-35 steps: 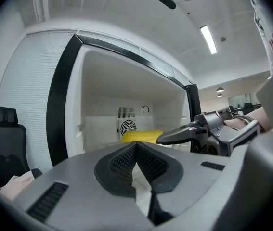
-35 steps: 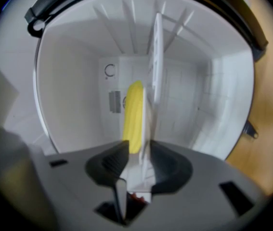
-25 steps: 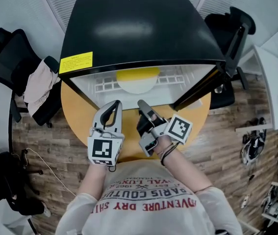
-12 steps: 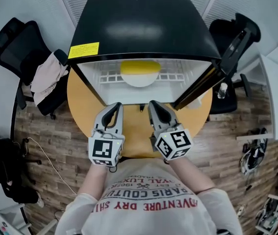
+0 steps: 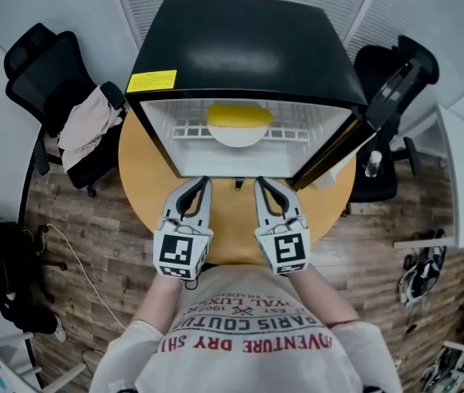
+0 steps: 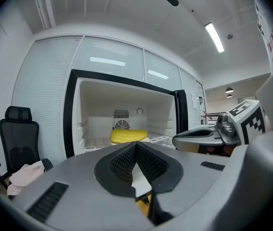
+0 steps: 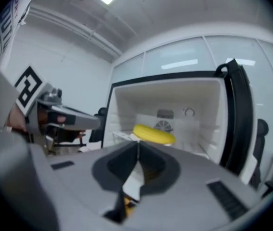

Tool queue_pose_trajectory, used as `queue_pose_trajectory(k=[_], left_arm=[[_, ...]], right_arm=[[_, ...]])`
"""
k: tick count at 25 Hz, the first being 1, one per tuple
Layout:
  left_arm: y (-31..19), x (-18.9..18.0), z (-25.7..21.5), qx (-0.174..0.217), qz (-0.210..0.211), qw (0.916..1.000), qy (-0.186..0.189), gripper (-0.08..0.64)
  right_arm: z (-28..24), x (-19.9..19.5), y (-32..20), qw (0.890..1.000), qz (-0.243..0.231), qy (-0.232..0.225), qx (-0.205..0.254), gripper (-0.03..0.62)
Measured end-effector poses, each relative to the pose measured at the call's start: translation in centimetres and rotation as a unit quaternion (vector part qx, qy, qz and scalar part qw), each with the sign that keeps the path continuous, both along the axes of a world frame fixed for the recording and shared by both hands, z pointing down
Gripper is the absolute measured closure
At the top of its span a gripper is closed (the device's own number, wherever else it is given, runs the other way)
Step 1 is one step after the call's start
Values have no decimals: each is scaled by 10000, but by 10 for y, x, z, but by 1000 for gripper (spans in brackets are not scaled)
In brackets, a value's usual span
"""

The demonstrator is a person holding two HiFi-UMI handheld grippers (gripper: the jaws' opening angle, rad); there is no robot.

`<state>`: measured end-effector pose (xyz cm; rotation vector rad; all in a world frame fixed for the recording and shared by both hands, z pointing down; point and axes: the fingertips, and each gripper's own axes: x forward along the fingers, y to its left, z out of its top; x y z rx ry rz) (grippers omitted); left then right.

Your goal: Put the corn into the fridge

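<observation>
The yellow corn (image 5: 238, 115) lies on a white plate (image 5: 236, 134) on the wire shelf inside the open black fridge (image 5: 240, 47). It also shows deep in the fridge in the left gripper view (image 6: 128, 136) and the right gripper view (image 7: 154, 134). My left gripper (image 5: 203, 182) and right gripper (image 5: 261, 182) hover side by side over the round wooden table (image 5: 146, 182), just in front of the fridge opening, pointing into it. Both are shut with nothing between their pads. In its own view the left gripper (image 6: 136, 146) has its jaws pressed together, and so does the right gripper (image 7: 137, 146).
The fridge door (image 5: 362, 129) stands swung open to the right. A black office chair with a pale cloth (image 5: 88, 129) draped on it is at the left, and another black chair is behind the door. A small bottle (image 5: 369, 164) stands near the door's foot.
The right gripper has rolled from lying on its side to upright and its jaws have closed. Both grippers have drawn back a little from the fridge opening.
</observation>
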<state>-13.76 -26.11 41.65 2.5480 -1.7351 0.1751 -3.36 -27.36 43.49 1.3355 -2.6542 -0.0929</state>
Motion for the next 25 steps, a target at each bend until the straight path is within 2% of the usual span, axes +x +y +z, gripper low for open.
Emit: queue_pose_trajectory(k=[10,21,25], left_arm=[[-3,6,-12,163,61,9998,-66,535],[-6,4,-11,117,57,9999,-69,535],[-7,3,-11,115,42,9999,-49,535]], right_arm=[[-16,-6,-1,9999,-73,-65,-54,565],[-17,-12,-6,9998,-35,-29,-173,563],[-16,-13,-7,9996,-5,-141,-228,565]])
